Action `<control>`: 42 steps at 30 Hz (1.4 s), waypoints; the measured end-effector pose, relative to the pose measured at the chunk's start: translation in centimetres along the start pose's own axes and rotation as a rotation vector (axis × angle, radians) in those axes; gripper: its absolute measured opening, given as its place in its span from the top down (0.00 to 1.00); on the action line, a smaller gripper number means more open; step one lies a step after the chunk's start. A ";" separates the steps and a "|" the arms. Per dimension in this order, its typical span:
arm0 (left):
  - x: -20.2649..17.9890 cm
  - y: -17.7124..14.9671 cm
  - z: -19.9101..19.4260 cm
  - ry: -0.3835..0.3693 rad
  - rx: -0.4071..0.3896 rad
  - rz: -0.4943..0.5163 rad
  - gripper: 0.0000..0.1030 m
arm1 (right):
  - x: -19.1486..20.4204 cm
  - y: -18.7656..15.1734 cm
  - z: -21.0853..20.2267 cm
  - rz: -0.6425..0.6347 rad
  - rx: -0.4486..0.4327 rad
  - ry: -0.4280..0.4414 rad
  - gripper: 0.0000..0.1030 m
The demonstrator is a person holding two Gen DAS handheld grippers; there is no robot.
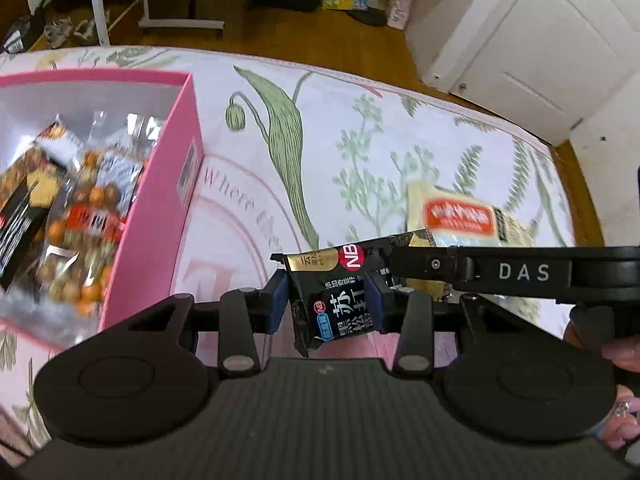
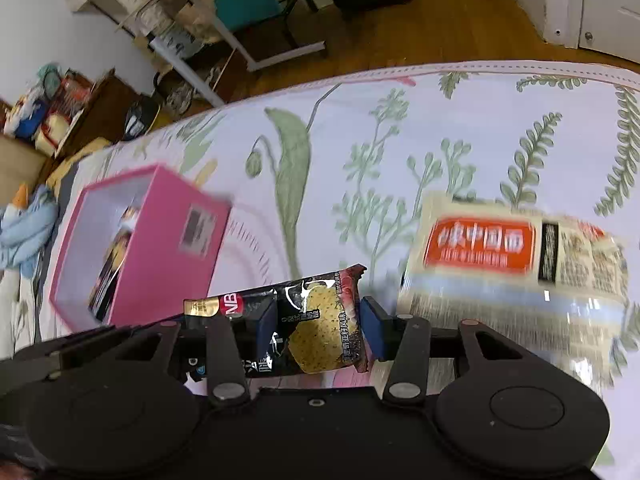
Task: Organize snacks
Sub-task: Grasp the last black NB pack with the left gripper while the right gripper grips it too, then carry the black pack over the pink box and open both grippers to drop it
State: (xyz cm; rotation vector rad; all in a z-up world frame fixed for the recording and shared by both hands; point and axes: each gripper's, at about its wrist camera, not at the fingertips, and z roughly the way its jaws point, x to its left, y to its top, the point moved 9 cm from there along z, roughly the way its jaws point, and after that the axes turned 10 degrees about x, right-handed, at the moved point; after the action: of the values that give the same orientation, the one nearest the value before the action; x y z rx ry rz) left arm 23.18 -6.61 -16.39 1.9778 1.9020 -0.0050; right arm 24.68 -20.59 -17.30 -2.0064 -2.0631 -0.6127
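Note:
My left gripper [image 1: 327,300] is shut on a crumpled black cracker packet [image 1: 340,304] with a gold end and an NB mark. It hangs above the floral sheet, right of the pink box [image 1: 160,220]. In the right wrist view my right gripper [image 2: 320,328] holds black cracker packaging [image 2: 320,336] that fills the gap and touches both blue pads. Whether this is one packet or two I cannot tell. One of the right gripper's fingers [image 1: 424,266] crosses beside the left pads. The pink box [image 2: 172,248] holds several snack bags. A cream noodle packet [image 2: 500,248] lies on the sheet, blurred.
The floral sheet [image 1: 320,120] covers a bed that ends at a wooden floor [image 1: 320,36]. A white door [image 1: 560,40] stands at the back right and desk legs [image 1: 180,22] at the back. A hand [image 1: 624,360] grips the right handle.

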 end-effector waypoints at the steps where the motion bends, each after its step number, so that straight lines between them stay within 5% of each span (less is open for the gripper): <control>1: 0.1 -0.6 -0.6 -0.009 0.004 0.008 0.61 | 0.3 -0.4 -0.2 -0.004 0.009 0.005 0.47; 9: 2.5 -4.5 -5.9 -0.057 0.061 0.112 0.61 | 5.3 -3.5 -3.1 -0.059 0.040 0.076 0.47; 13: 5.0 -5.1 -9.5 -0.064 0.028 0.112 0.61 | 9.4 -4.0 -4.8 -0.122 0.025 0.124 0.49; 20: 10.7 -3.8 -13.4 0.044 -0.043 0.076 0.59 | 15.6 -2.7 -3.5 -0.184 0.038 0.215 0.64; 29: 18.2 -0.5 -12.3 0.079 -0.029 -0.088 0.58 | 20.1 1.3 1.7 -0.185 0.055 0.246 0.66; 35: 21.1 1.2 -9.1 0.066 -0.003 -0.123 0.56 | 19.0 2.8 5.0 -0.069 0.112 0.311 0.66; 42: 20.1 0.5 -7.6 0.219 -0.058 -0.016 0.55 | 17.4 2.0 4.3 -0.126 0.035 0.218 0.51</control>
State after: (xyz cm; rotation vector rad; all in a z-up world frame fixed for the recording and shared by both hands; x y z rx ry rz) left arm 23.19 14.79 -14.71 1.9940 2.0272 0.2695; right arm 26.27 -3.05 -13.58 -1.7159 -2.0635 -0.7752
